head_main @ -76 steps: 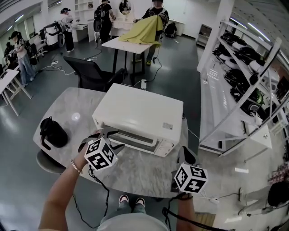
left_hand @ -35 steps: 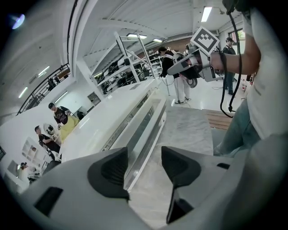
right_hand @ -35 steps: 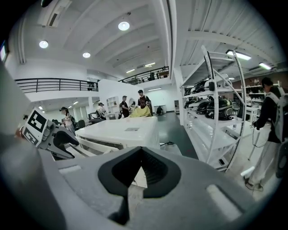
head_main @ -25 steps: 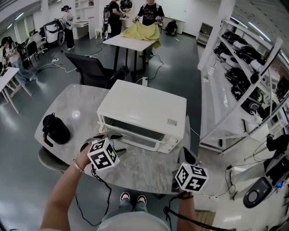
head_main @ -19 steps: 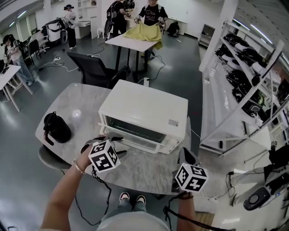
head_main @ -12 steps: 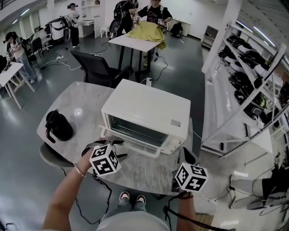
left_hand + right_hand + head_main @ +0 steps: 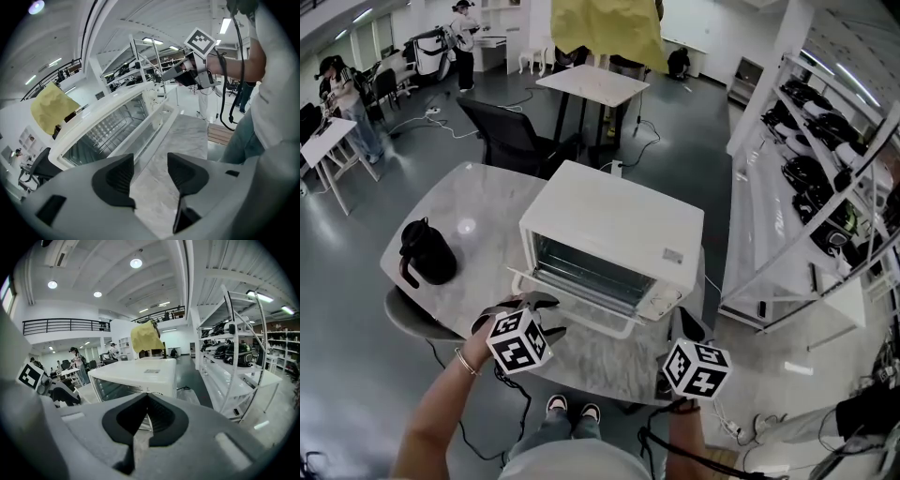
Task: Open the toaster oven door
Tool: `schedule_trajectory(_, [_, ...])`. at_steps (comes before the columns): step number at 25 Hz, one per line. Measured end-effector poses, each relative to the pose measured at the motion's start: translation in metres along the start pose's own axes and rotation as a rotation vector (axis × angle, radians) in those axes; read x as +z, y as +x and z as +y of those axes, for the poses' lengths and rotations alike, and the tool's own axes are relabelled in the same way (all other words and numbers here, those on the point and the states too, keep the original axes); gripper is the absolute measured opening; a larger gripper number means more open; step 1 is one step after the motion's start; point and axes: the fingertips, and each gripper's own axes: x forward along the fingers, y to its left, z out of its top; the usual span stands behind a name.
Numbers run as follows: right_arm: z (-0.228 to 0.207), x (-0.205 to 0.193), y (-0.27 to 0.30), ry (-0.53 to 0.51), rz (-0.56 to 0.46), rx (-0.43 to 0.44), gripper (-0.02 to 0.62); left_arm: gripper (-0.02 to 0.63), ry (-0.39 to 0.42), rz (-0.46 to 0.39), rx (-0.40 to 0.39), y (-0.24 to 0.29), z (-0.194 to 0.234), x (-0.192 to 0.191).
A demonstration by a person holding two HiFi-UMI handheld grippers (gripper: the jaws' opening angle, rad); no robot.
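Note:
The white toaster oven stands in the middle of the marble table. Its glass door hangs open, tipped down towards me, and the wire rack inside shows. My left gripper is at the door's front left corner, open, with only bare table between its fingers. In the left gripper view the door lies just ahead of the jaws, apart from them. My right gripper is shut and empty at the table's right front edge, off the oven's right end.
A black jug stands on the table's left side. A black chair and another table with a yellow cloth above it lie beyond. White shelving runs along the right. People stand far back.
The oven door has swung from shut down to open. My left gripper came back towards me with it and has let go. The right gripper has stayed put.

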Motion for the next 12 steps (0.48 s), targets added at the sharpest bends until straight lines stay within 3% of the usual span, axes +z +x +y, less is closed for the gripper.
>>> schedule_trajectory(12, [0.012, -0.006, 0.006, -0.026, 0.027, 0.027, 0.005, 0.225, -0.102, -0.031, 0.001, 0.000, -0.018, -0.017])
